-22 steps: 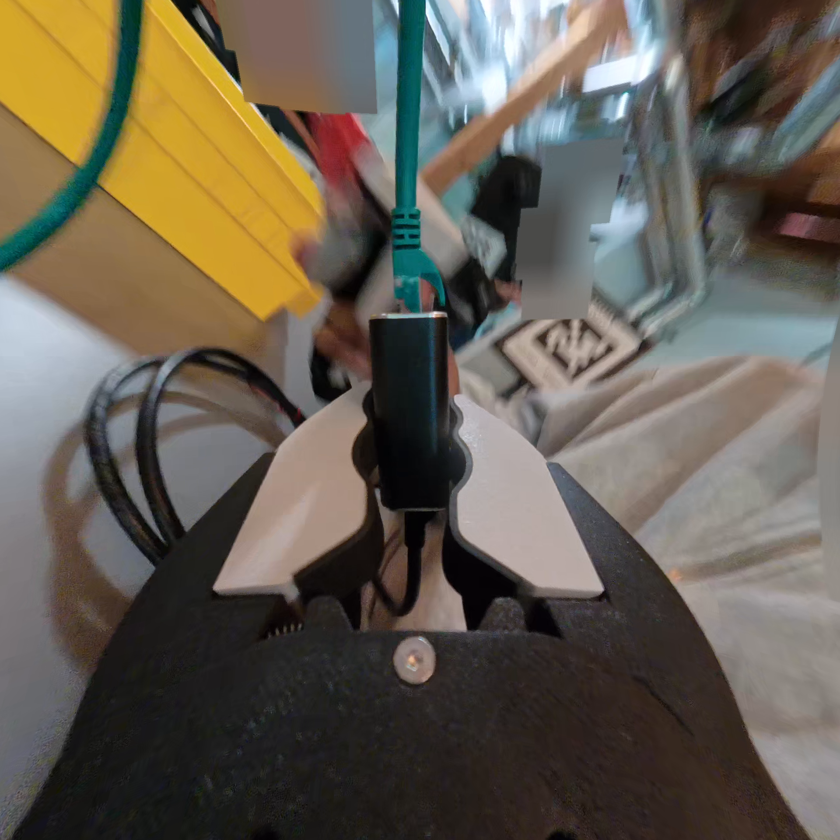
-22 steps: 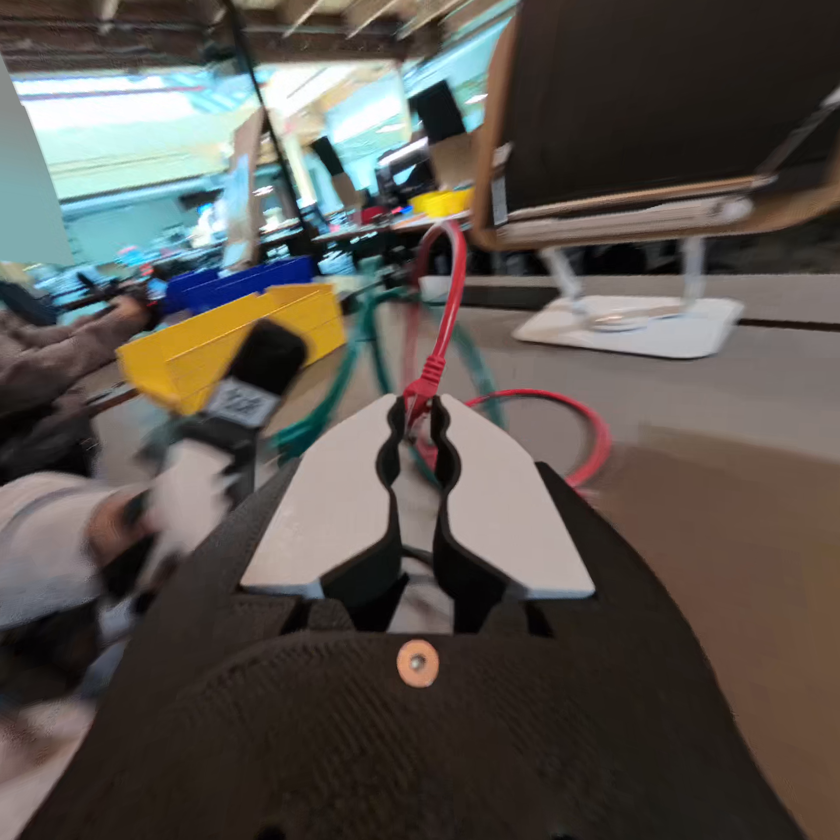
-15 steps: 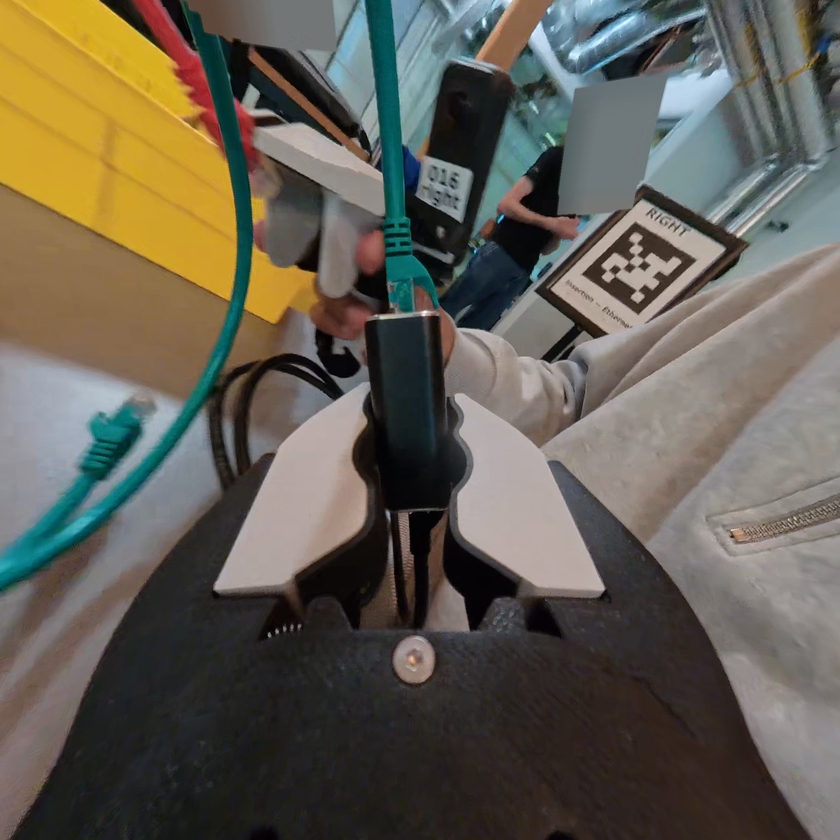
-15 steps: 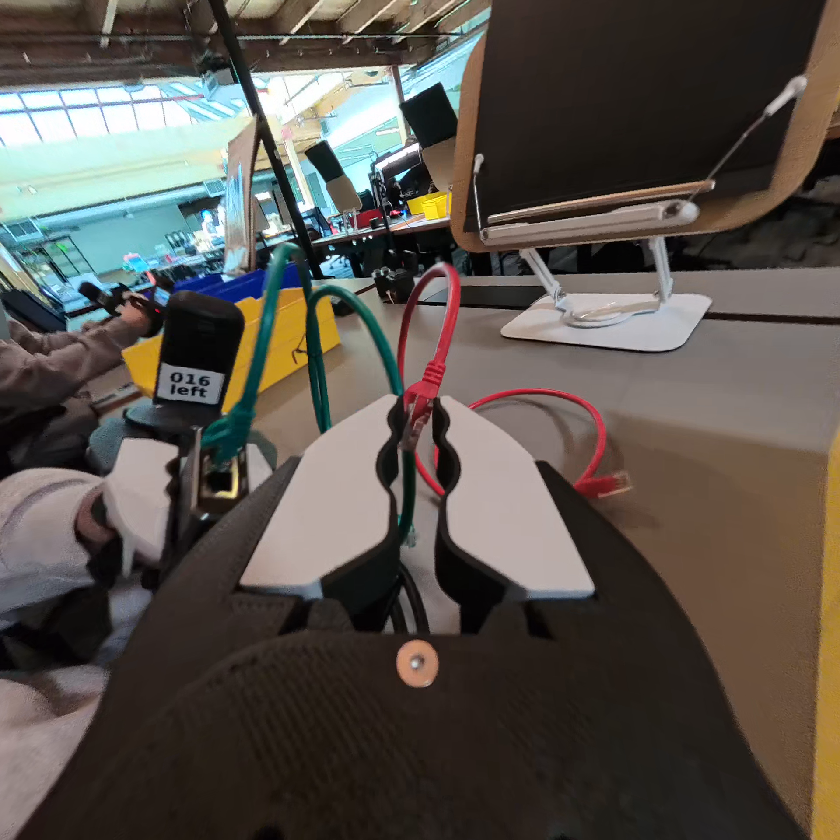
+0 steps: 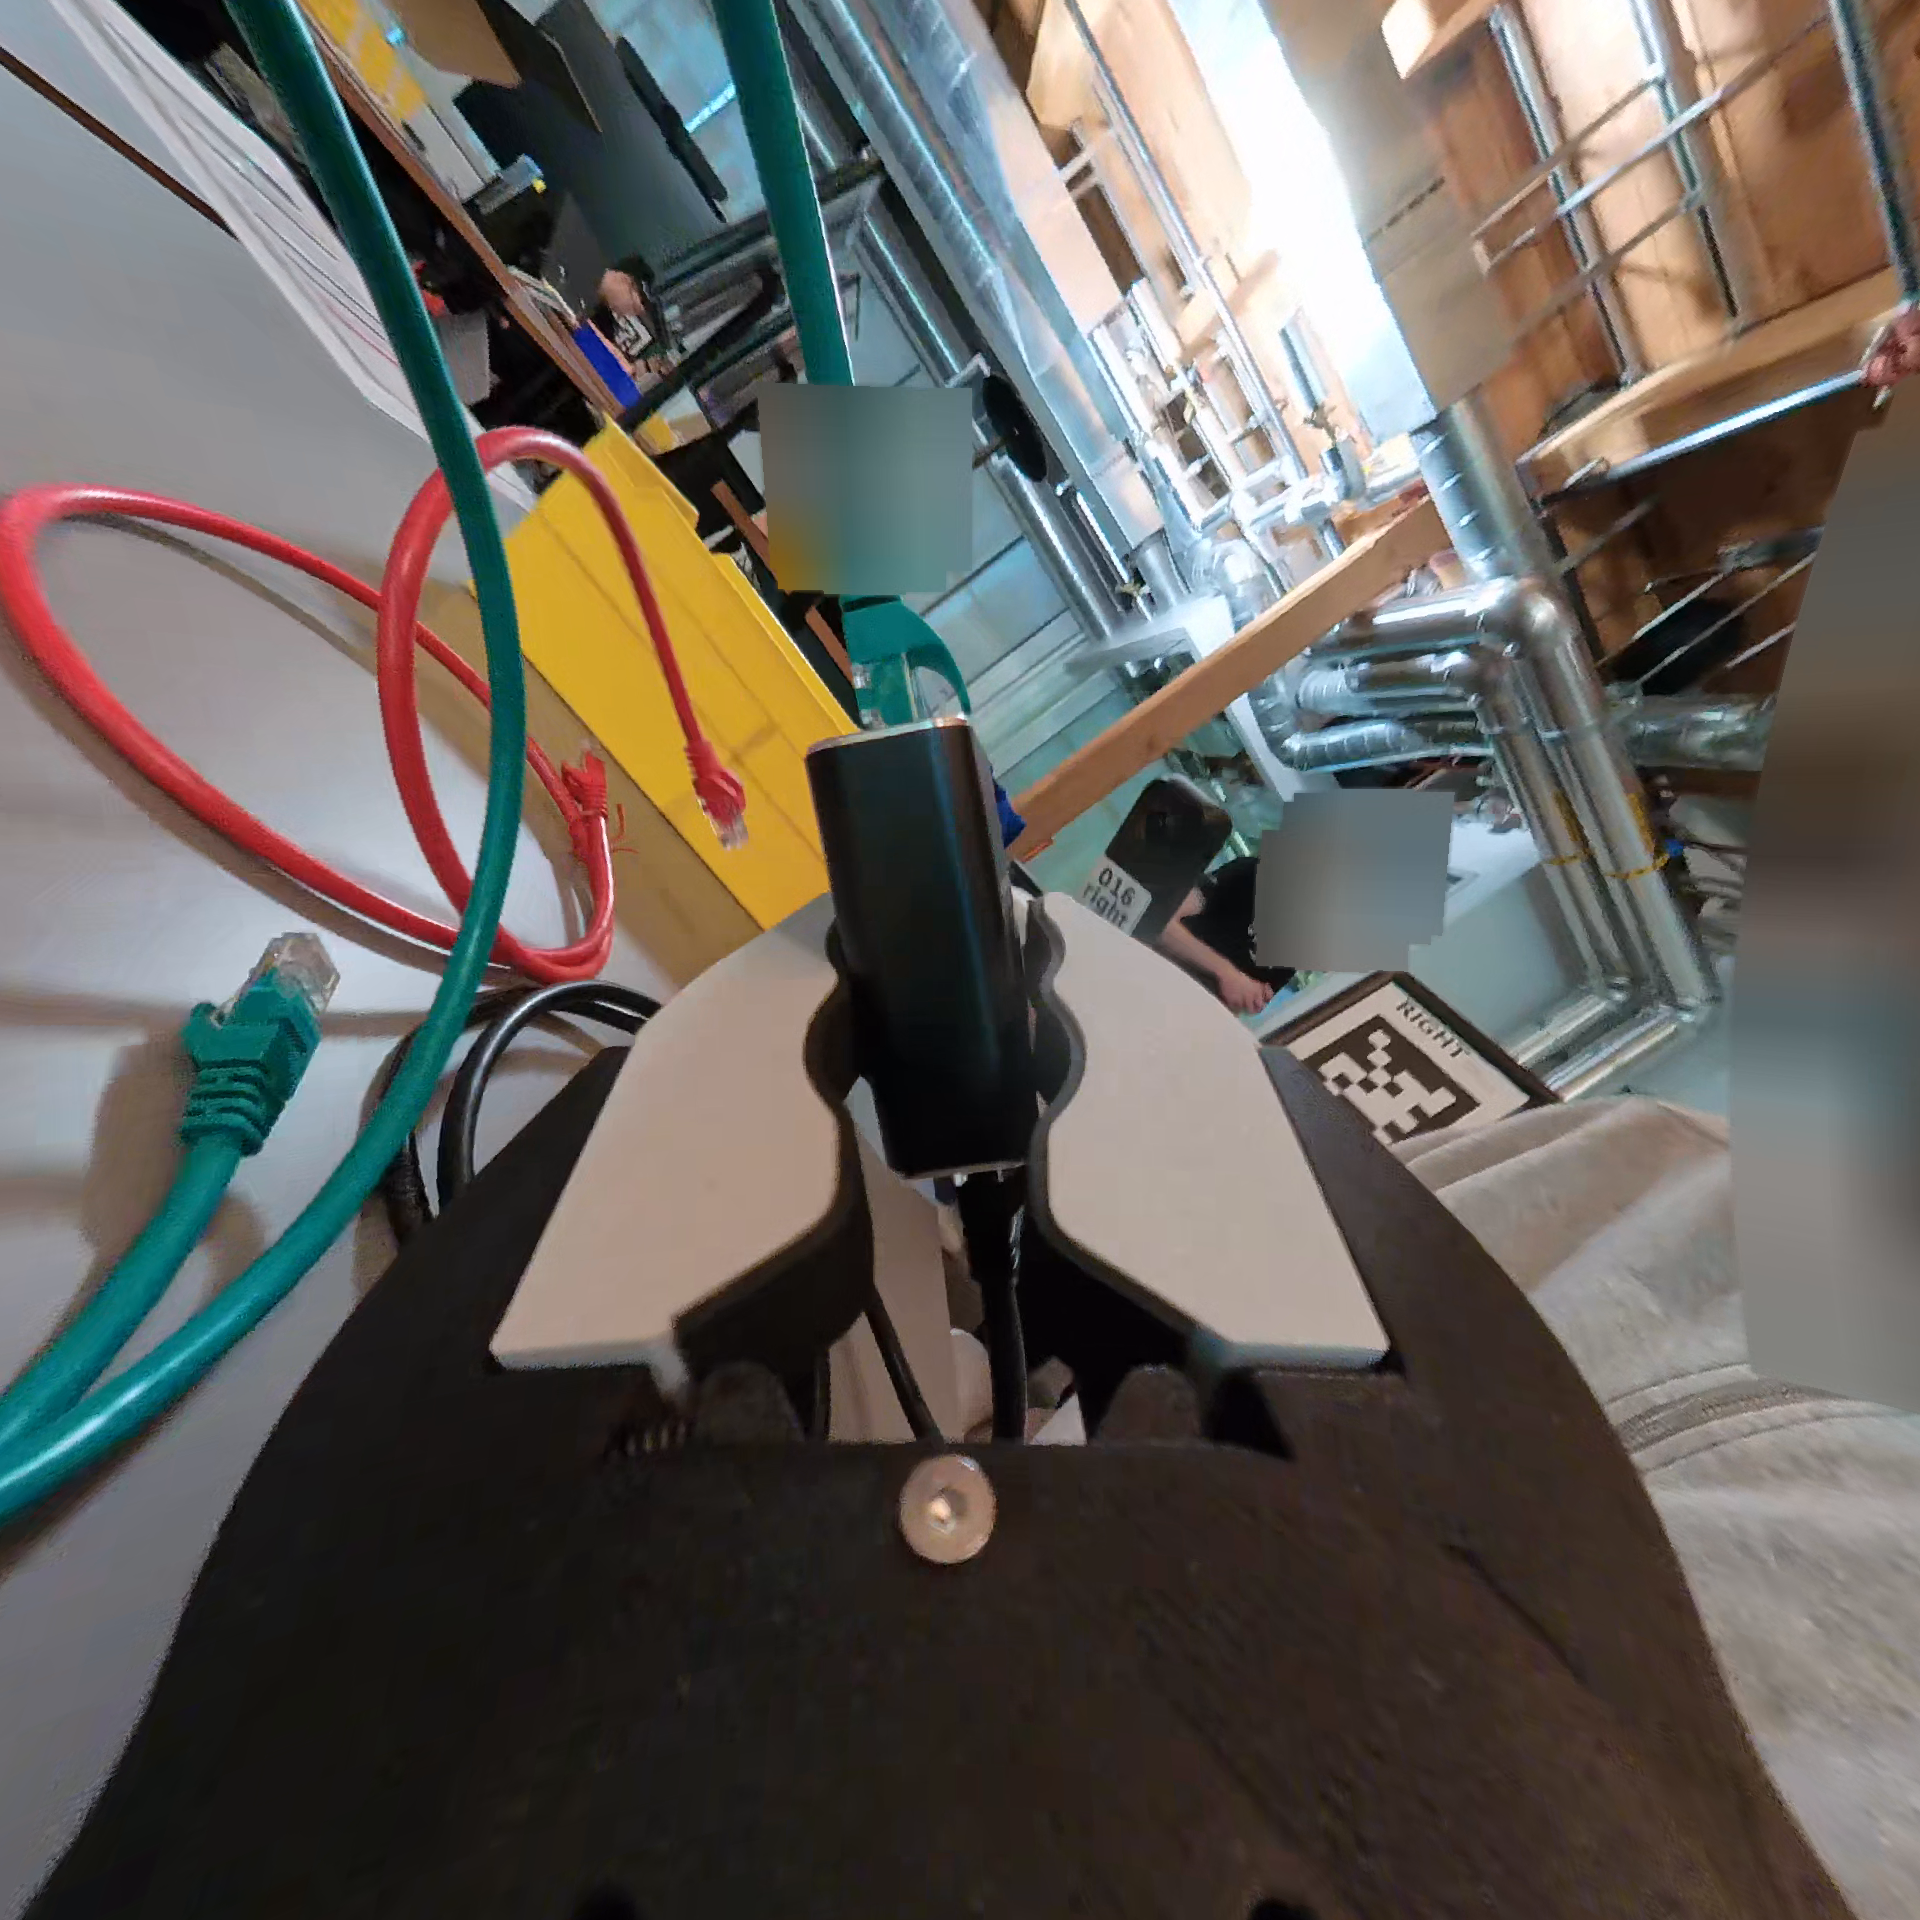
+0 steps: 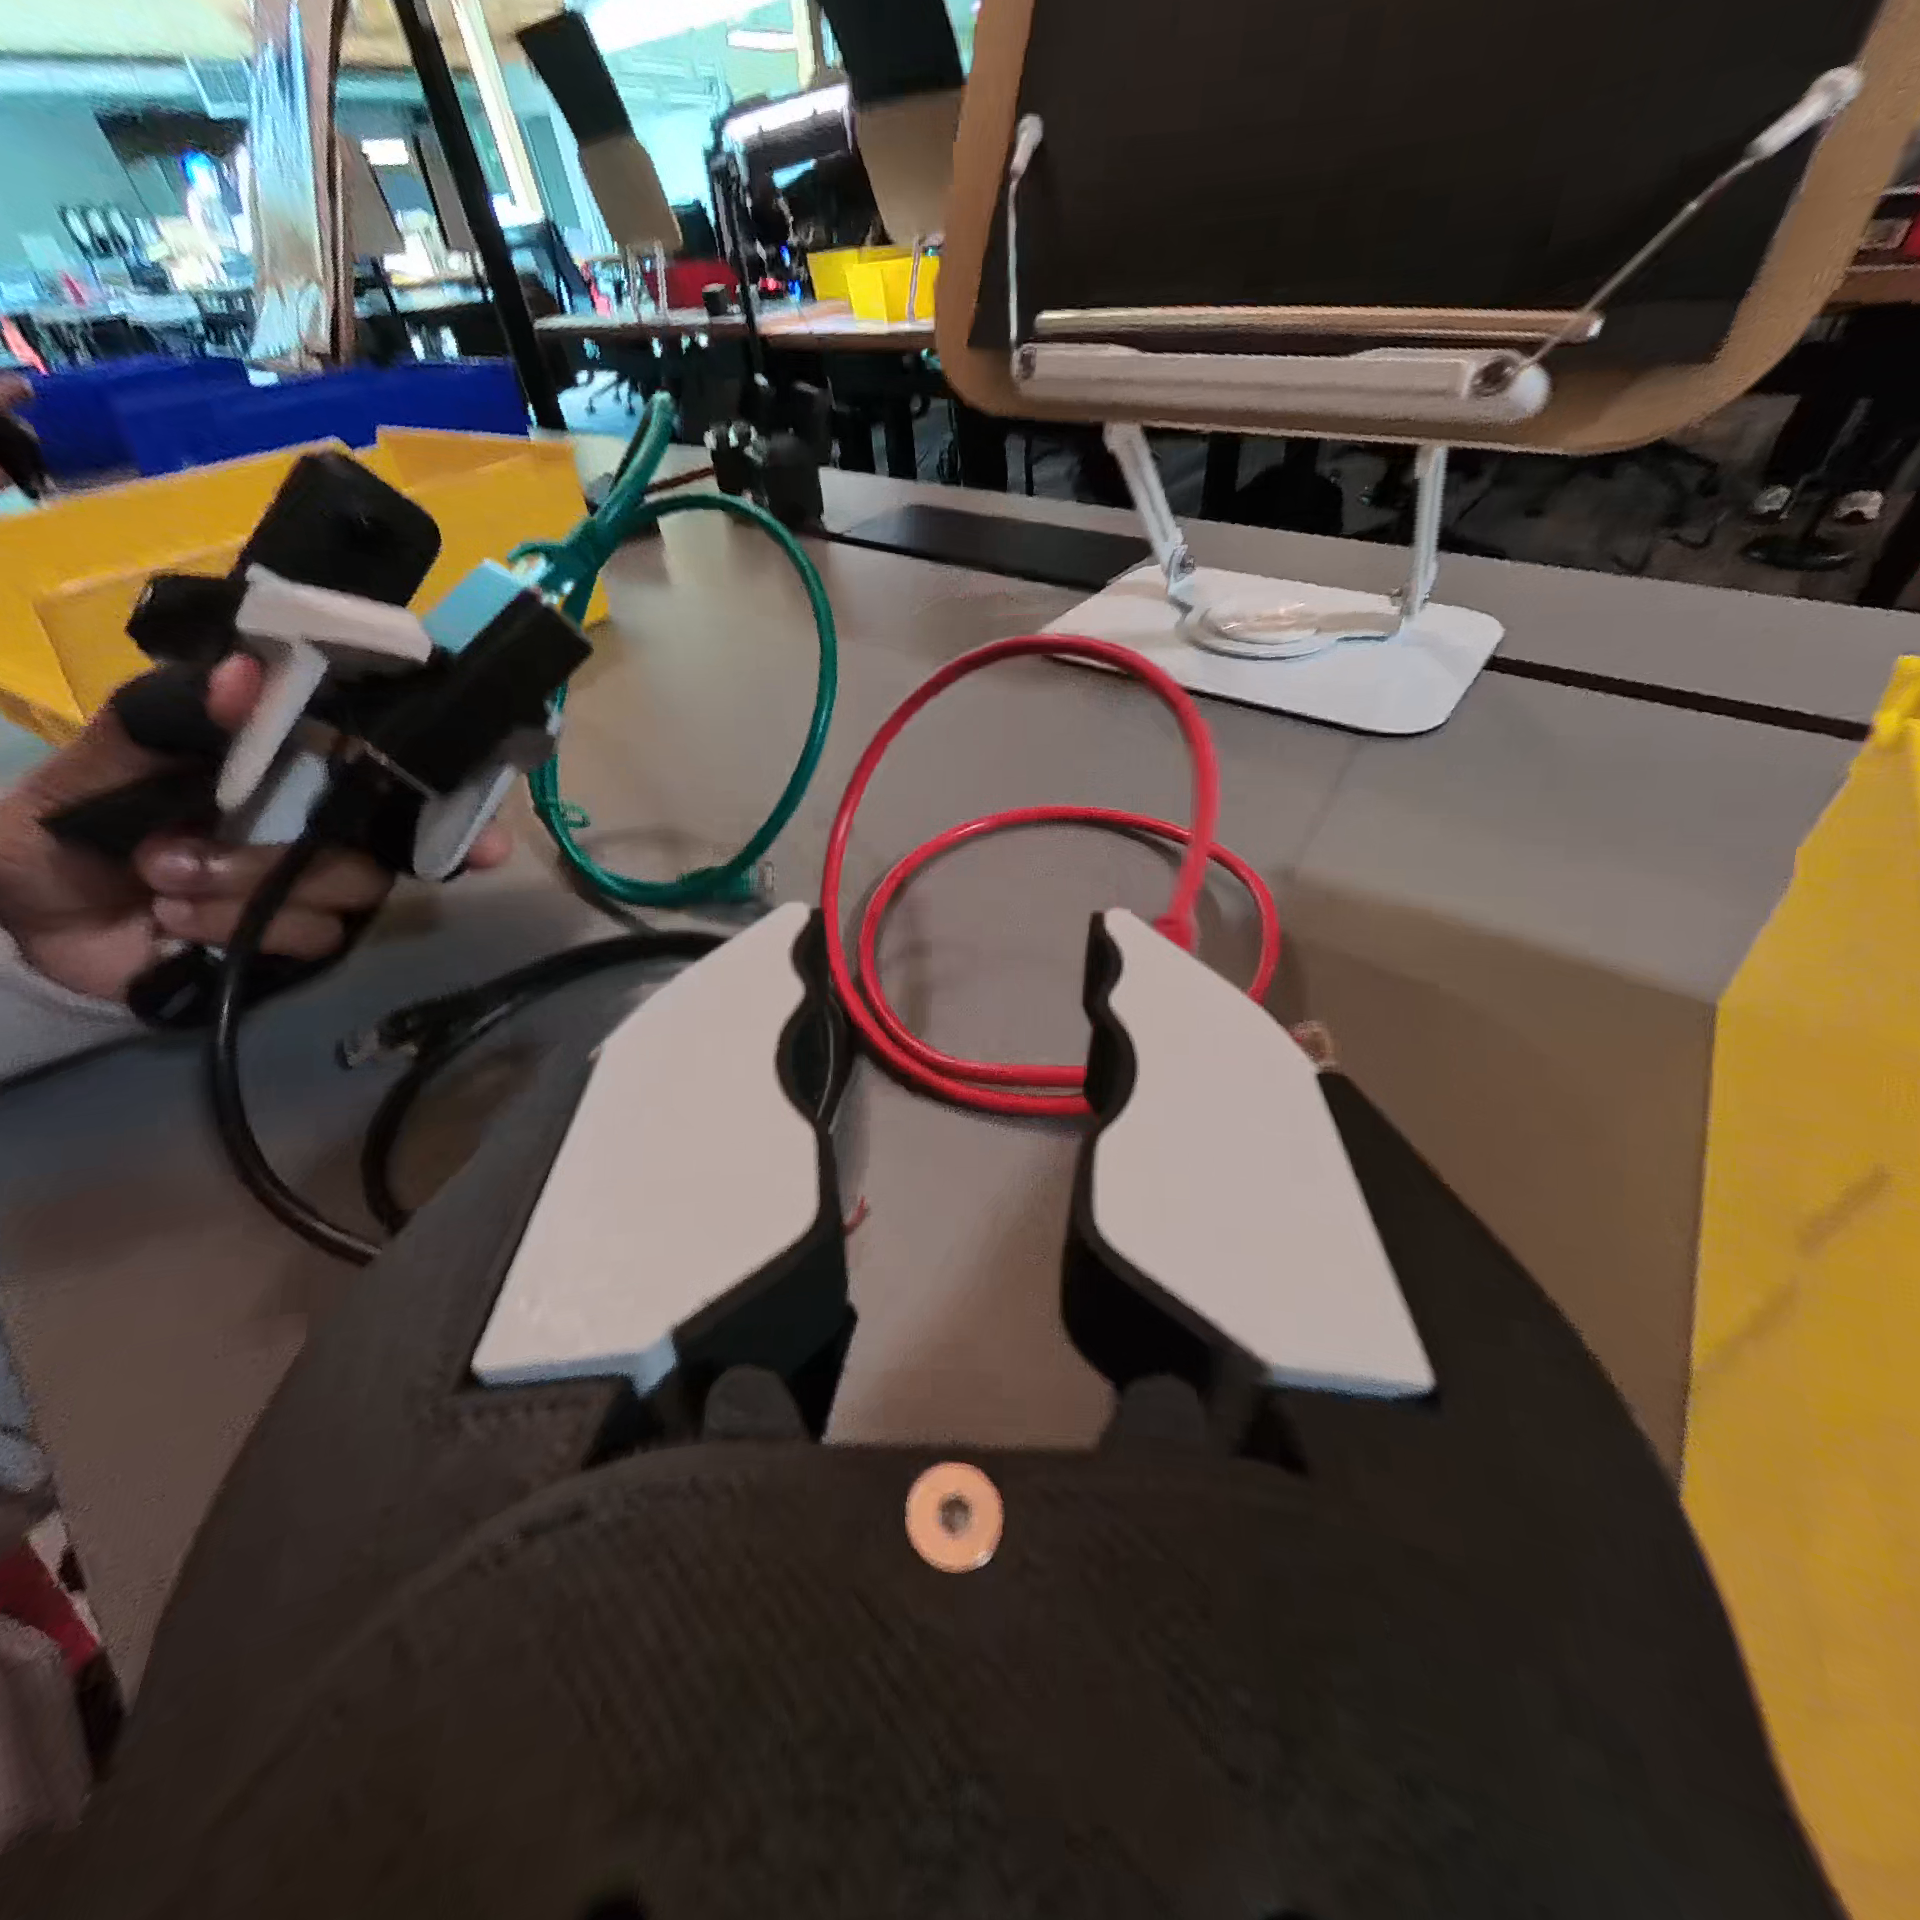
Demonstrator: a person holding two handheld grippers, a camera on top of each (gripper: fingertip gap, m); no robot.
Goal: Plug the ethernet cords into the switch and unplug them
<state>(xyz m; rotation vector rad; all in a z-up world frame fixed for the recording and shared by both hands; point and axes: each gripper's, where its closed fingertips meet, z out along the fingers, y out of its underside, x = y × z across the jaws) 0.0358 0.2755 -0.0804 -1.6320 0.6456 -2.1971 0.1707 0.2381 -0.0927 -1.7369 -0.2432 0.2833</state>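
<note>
Grey worktop [image 6: 1455, 831] now carrying the whole red cord [image 6: 1039, 821], loose in two loops just beyond the right gripper [image 6: 951, 956]. Half a second back, held pinched by its plug; now dropped, both plugs free: in the left wrist view, one plug [image 5: 717, 805] dangling against the yellow bin [image 5: 665, 644], the other [image 5: 587, 784] lying near the bin's foot. Jaws of the right gripper spread wide, nothing between them.

Left gripper [image 5: 930, 997] clamped on the black switch [image 5: 914, 935], a small dark block held upright between the white fingers [image 5: 717, 1143], its black lead [image 5: 997, 1299] running back through the gap. Green cord [image 5: 488, 623] plugged into the top of the switch, boot [image 5: 894, 655] seated above the metal rim, unchanged from before; far plug [image 5: 260, 1029] resting free on the worktop, close to the gripper's left side. Seen from the right wrist view, same left gripper [image 6: 488, 665] raised off to the left in a hand [image 6: 156, 862], green cord looping down to the worktop.

Read as a judgement: red cord finished or set aside, green still in place. Likely next: reach across with the open right gripper, press the latch at the green boot, pull straight out against the steady left hold. Risk of snagging on the red loops lying directly ahead.
</note>
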